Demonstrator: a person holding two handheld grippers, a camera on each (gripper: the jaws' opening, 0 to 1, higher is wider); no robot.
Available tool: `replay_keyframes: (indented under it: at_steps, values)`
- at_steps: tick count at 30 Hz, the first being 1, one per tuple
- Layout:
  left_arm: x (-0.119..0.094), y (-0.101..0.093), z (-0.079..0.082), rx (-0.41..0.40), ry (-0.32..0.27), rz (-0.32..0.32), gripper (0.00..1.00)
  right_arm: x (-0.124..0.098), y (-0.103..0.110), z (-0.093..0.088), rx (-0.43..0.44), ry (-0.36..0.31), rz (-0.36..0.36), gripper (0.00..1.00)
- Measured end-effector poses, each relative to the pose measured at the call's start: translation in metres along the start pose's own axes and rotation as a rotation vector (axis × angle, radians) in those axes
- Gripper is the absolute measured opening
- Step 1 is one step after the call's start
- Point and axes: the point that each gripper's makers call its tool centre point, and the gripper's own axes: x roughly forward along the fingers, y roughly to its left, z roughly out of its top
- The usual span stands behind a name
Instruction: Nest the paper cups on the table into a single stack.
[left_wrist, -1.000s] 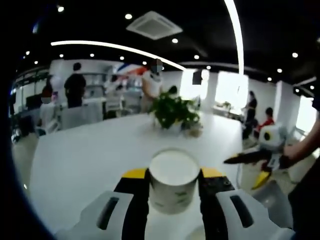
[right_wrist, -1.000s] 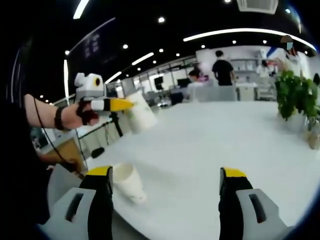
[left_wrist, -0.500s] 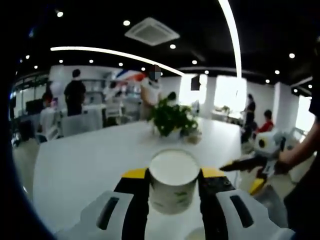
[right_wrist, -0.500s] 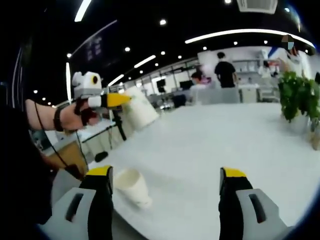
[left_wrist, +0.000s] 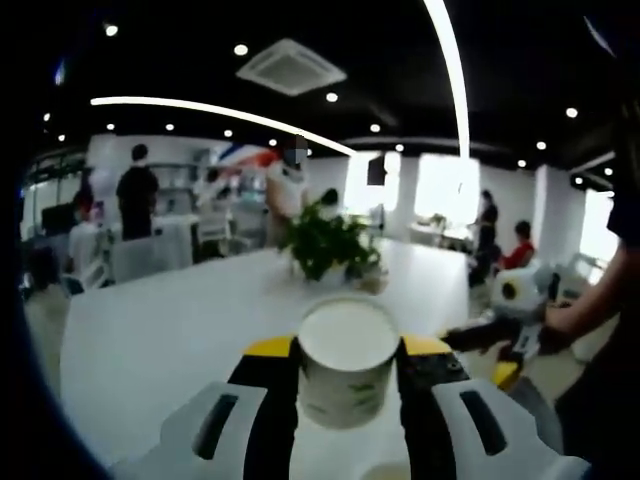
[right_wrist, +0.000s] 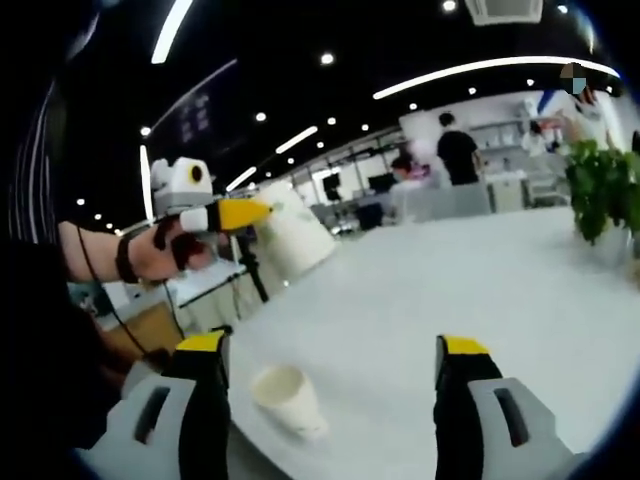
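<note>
In the left gripper view my left gripper (left_wrist: 348, 352) is shut on a white paper cup (left_wrist: 347, 360), held upright above the white table (left_wrist: 170, 330) with its open mouth showing. The right gripper (left_wrist: 500, 330) comes in from the right, held by a hand. In the right gripper view my right gripper (right_wrist: 332, 370) stands open, nothing between its fingers. A second white paper cup (right_wrist: 287, 398) stands on the table (right_wrist: 450, 290) just right of the left jaw. The left gripper (right_wrist: 215, 213) hangs higher up with the held cup (right_wrist: 292, 232) tilted in its yellow-tipped jaws.
A potted green plant (left_wrist: 328, 240) stands mid-table, also at the right edge of the right gripper view as the plant (right_wrist: 605, 190). Several people stand and sit in the office behind. The table edge (right_wrist: 215, 330) runs along the left, with a desk beyond.
Both views have shifted slightly with the hands. In the right gripper view the standing cup now lies further right, between the jaws' line, and the held cup sits a little lower and closer.
</note>
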Motion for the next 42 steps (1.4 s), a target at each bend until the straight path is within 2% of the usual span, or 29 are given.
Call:
replay_keyframes:
  at_steps: [5, 15, 24, 35, 42]
  values:
    - [0.0, -0.004, 0.001, 0.019, 0.004, -0.018, 0.36, 0.007, 0.009, 0.007, 0.02, -0.017, 0.028, 0.8]
    - [0.001, -0.01, 0.009, 0.002, -0.009, -0.047, 0.36, 0.019, 0.026, 0.024, 0.025, -0.055, 0.088, 0.77]
    - [0.006, -0.022, 0.014, 0.02, -0.011, -0.089, 0.36, 0.029, 0.043, 0.039, 0.076, -0.106, 0.169, 0.69]
    - [0.007, -0.031, 0.018, 0.031, -0.01, -0.114, 0.36, 0.031, 0.053, 0.048, 0.11, -0.138, 0.215, 0.63]
    - [0.008, -0.041, 0.017, 0.022, -0.011, -0.148, 0.36, 0.028, 0.052, 0.051, 0.142, -0.165, 0.223, 0.6]
